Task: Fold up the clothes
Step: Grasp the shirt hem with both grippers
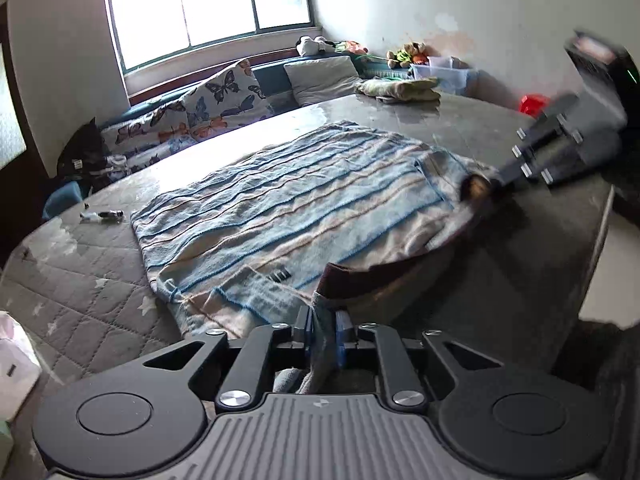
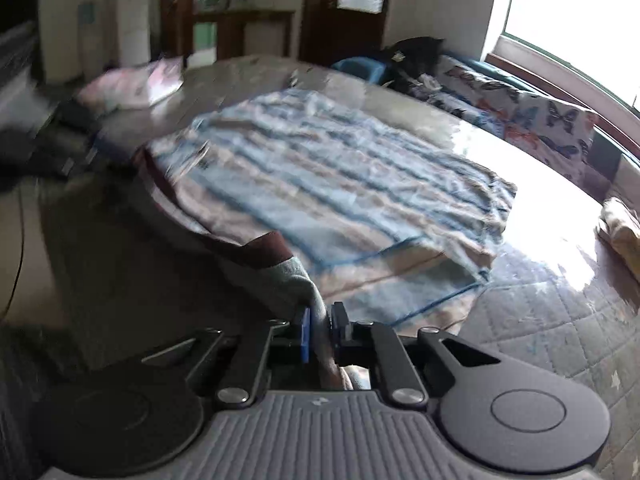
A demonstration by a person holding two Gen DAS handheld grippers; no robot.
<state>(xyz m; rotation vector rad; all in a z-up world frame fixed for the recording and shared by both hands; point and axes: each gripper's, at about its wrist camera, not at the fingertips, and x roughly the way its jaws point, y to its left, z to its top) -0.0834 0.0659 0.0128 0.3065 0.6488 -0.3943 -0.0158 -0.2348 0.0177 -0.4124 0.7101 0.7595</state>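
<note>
Daylight came thru the window [image 1: 208, 0] at 11 o'clock in left wrist view, blown out to white, no detail behind glass. In right wrist view same window [image 2: 576, 8] sat at 2 o'clock, w/ strong glare on the mattress [image 2: 532, 184] at 3. Near corners were dim. Right view was motion-blurred overall, esp. 9 o'clock edge; left view sharper, smeared only at 2–3 o'clock. Fisheye bent edges, dark vignette in corners.
</note>
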